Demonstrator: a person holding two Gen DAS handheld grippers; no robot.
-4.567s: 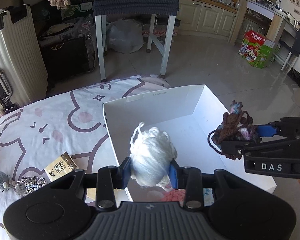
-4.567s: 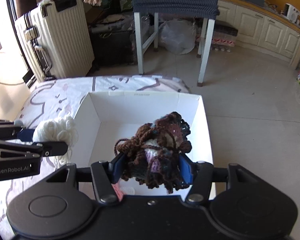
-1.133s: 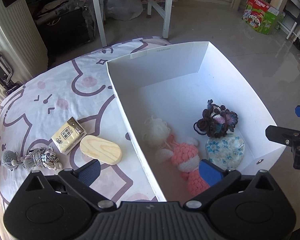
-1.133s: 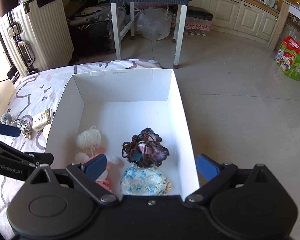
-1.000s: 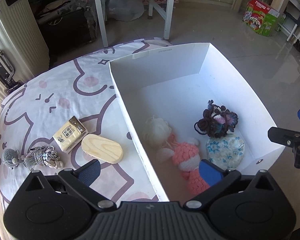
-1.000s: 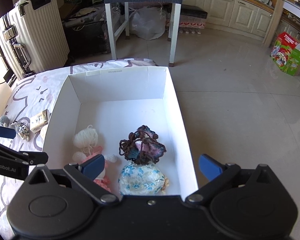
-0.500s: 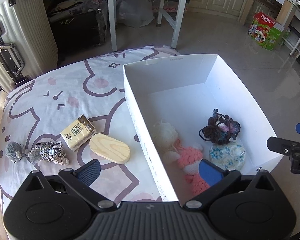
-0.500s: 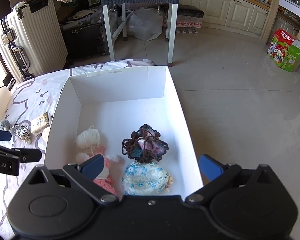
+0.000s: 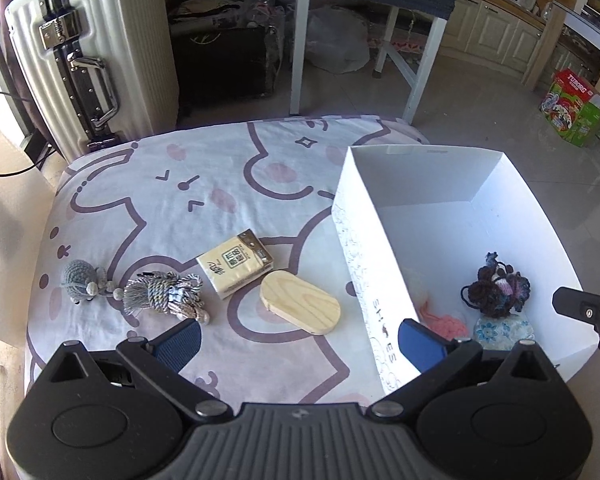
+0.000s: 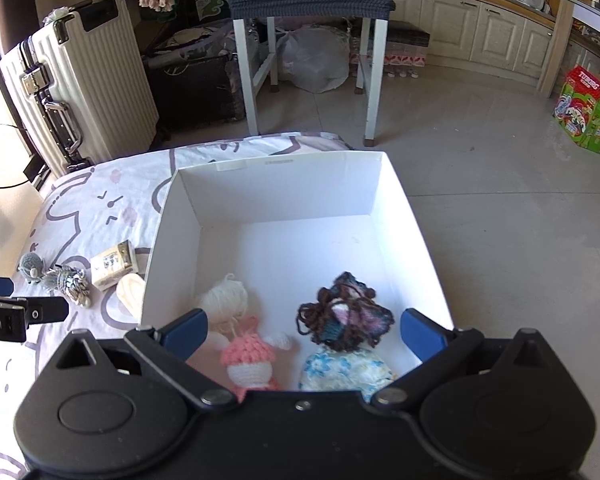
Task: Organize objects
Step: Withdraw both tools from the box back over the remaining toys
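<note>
While both the left gripper (image 9: 298,340) and right gripper (image 10: 304,330) hang spread and empty, four soft items lie inside the white box (image 10: 278,174). Four remain outside on the bedsheet (image 9: 160,188): tissue pack (image 9: 234,266), wooden oval (image 9: 300,302), grey tassel (image 9: 164,294), grey knit toy (image 9: 78,274).

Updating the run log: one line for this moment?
left gripper: open | right gripper: open | white box: four yarn items | wooden oval: outside

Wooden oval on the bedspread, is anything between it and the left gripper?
Nothing visible. The left gripper is open, and the wooden oval lies flat just ahead of it on the bedspread. The tissue pack touches its far edge; the white box wall stands right.
</note>
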